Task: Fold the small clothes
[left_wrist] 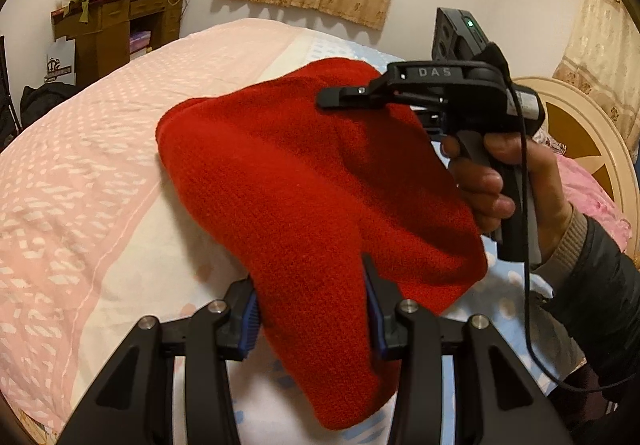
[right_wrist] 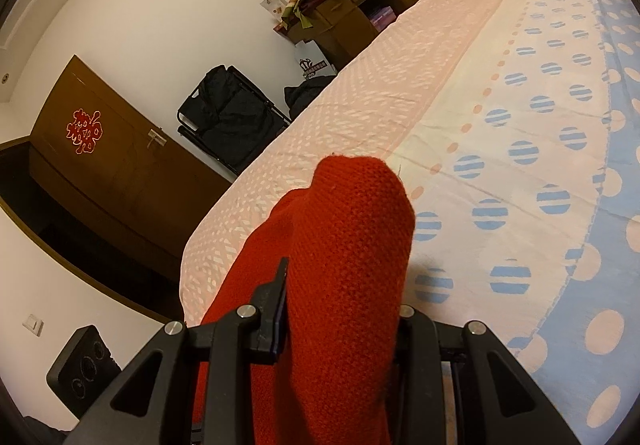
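Observation:
A red knitted garment hangs above the bed, held up between both grippers. My left gripper is shut on its near edge, cloth bunched between the blue pads. My right gripper comes in from the right, held by a hand, and is shut on the garment's far top edge. In the right wrist view the red garment drapes over the right gripper and hides its right finger; the left finger shows beside the cloth.
The bed has a pink patterned cover and a blue and white dotted sheet. A cluttered wooden desk stands beyond the bed's far end. A cream headboard is at the right. A dark folding chair and a brown door stand beside the bed.

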